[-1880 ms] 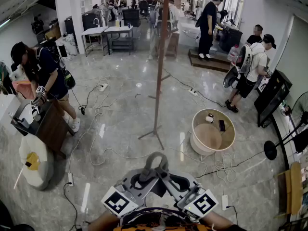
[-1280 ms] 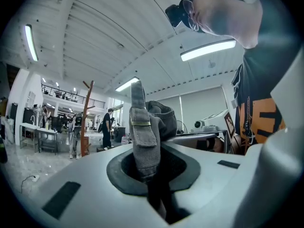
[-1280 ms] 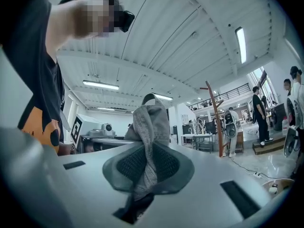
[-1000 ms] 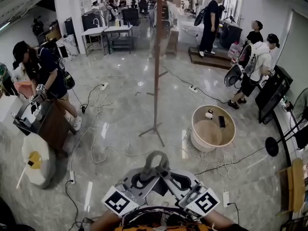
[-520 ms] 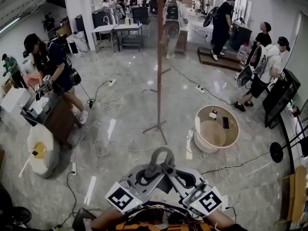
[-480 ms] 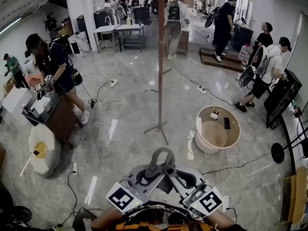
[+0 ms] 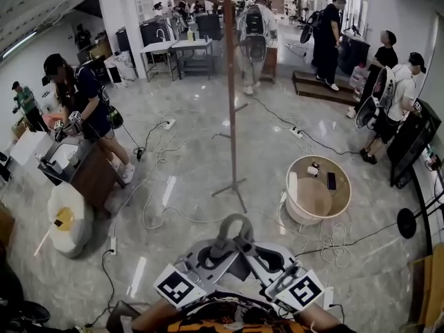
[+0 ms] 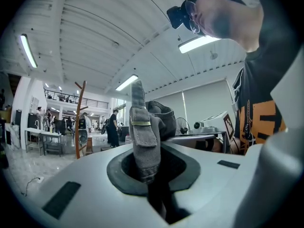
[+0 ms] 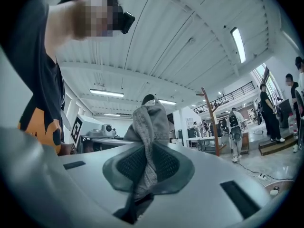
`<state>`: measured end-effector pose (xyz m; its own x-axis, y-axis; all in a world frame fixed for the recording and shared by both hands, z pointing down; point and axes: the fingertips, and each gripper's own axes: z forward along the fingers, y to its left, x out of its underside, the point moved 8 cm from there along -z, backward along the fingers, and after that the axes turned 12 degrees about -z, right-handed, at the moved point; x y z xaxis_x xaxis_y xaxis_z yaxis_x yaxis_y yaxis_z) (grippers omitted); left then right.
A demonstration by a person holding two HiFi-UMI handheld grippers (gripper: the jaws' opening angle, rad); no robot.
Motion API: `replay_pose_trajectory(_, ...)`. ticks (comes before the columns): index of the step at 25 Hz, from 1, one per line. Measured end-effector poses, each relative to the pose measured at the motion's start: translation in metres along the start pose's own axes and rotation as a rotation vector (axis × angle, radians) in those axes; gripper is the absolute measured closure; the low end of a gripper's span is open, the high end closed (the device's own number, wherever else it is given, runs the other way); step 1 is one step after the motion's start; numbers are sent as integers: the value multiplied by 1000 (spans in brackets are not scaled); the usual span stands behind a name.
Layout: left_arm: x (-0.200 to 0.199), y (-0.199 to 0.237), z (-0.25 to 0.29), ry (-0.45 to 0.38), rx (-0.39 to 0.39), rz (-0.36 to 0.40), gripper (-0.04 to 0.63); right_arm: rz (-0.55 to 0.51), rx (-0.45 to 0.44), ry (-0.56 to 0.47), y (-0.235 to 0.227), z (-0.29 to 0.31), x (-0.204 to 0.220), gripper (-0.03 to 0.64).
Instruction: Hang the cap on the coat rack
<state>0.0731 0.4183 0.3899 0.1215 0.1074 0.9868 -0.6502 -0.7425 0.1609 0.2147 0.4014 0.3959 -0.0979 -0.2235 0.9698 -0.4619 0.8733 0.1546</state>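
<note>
Left gripper [image 8: 145, 171] and right gripper [image 9: 144, 172] each clamp the crumpled grey cap [image 7: 232, 229], apparently strap and crown.

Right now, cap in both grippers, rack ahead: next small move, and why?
Probably step forward toward the coat rack. The left gripper and right gripper are both shut on the cap, while the rack stands well ahead, likely out of reach.
</note>
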Motion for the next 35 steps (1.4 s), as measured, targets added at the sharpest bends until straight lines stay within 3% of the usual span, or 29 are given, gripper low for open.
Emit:
replay_pose_trajectory(10,0,63,13,-18,3,-41,549,1,-6,54,-33,50,20,566)
replay_pose_trajectory(19,-23,171,51,-39,32,-68,549,-31,32,79,-104,136,35,566)
replay_pose_trajectory(28,-43,281,73,-62,118,-37,549,-98,91,104,-154,222,60,567)
replay_pose_trajectory(35,-45,334,85,-59,123,-68,549,-75,81,135,-184,264,77,566)
